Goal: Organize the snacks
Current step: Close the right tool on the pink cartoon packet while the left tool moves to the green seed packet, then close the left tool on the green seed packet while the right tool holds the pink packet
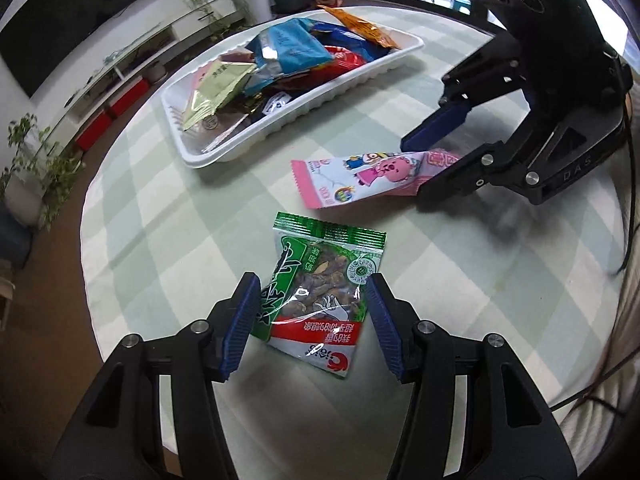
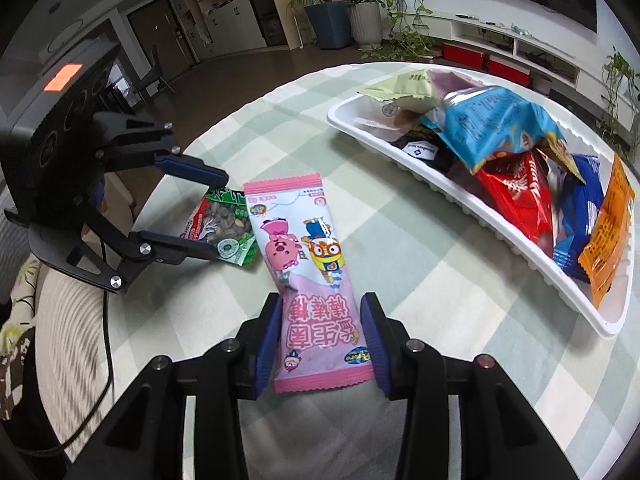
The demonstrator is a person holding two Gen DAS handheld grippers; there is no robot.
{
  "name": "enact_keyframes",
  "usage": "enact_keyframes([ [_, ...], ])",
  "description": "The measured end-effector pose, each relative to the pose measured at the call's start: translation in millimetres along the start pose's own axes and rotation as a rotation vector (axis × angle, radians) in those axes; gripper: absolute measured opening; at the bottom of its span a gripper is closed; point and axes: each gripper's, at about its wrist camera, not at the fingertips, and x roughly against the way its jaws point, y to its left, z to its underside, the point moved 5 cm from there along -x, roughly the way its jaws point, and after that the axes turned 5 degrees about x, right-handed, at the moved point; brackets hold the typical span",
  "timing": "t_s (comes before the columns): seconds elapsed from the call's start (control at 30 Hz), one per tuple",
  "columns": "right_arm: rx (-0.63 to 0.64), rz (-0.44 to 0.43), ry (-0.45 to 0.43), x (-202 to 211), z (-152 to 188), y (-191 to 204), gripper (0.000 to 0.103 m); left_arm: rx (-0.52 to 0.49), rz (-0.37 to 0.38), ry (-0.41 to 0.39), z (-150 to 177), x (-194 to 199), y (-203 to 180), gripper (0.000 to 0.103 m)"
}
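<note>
Left gripper point(image 1: 310, 326) wide open, straddling green snack packet point(image 1: 320, 292) flat on checked tablecloth point(image 1: 160, 220); contact unclear. Right gripper point(image 2: 320, 344) open around pink cartoon packet point(image 2: 308, 276), pads close, grip uncertain. White tray point(image 2: 440, 196) of snacks cut off in right wrist view; left wrist view shows it whole.

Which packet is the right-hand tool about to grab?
Start at the white tray piled with snacks. Two packets lie loose on the checked tablecloth beside it. It is the long pink packet with cartoon animals, not the squarer green packet.
</note>
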Motion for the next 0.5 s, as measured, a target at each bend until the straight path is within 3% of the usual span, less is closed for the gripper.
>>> enact_keyframes([
  [0.2, 0.047, 0.033, 0.020, -6.8, -6.7, 5.3, 0.045, -0.059, 0.002, 0.023, -2.8, -7.5, -1.7, 0.055],
  [0.5, 0.101, 0.077, 0.048, -12.7, -10.7, 12.3, 0.046, -0.048, 0.039, 0.021, -3.9, -14.3, 5.0, 0.061],
])
